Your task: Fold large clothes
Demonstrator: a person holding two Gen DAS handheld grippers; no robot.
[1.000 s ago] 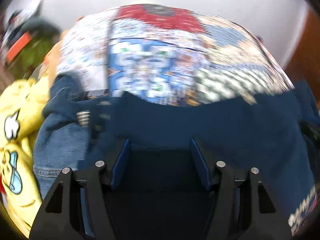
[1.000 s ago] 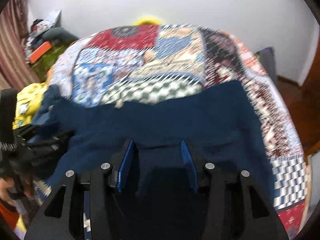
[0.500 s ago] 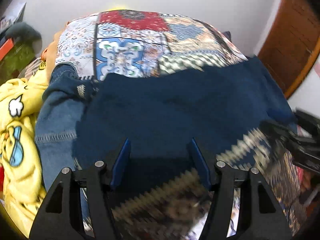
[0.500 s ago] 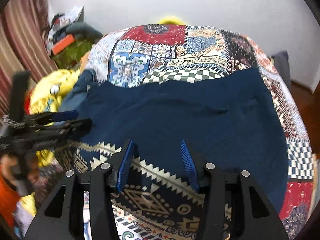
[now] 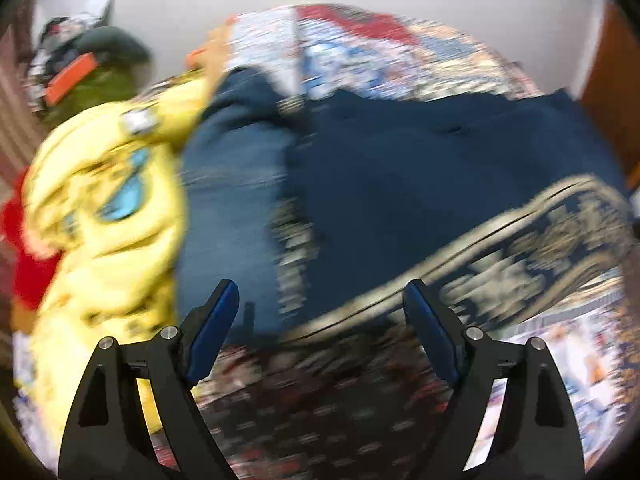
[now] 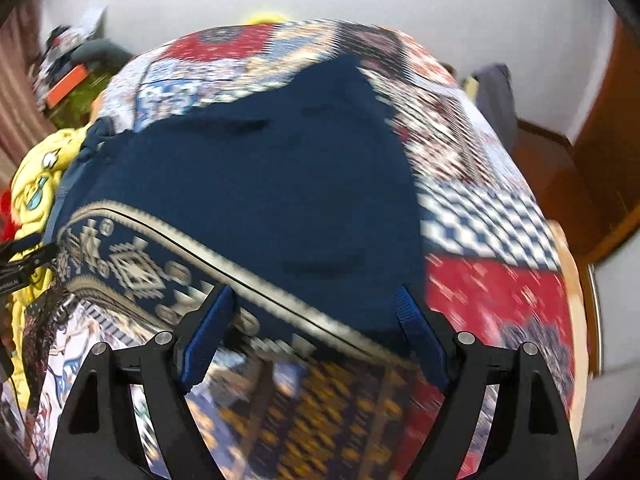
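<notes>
A large navy garment (image 6: 260, 184) with a cream patterned band (image 6: 132, 264) lies spread on the patchwork bed; it also shows in the left wrist view (image 5: 420, 184). My left gripper (image 5: 320, 300) is open and empty, above the garment's near left edge. My right gripper (image 6: 314, 306) is open and empty, over the garment's near edge by the band. The left gripper's tip (image 6: 24, 260) shows at the left edge of the right wrist view. Both views are motion-blurred.
The patchwork bedspread (image 6: 480, 220) covers the bed. Blue jeans (image 5: 232, 200) and a yellow cartoon garment (image 5: 108, 216) lie piled at the left. Clutter with an orange item (image 5: 70, 78) stands by the far left wall. A wooden door (image 6: 612, 152) is at the right.
Both grippers have opened wider and pulled back from the navy garment. The left view has swung left toward the jeans and yellow garment; the patterned band now lies flat.
</notes>
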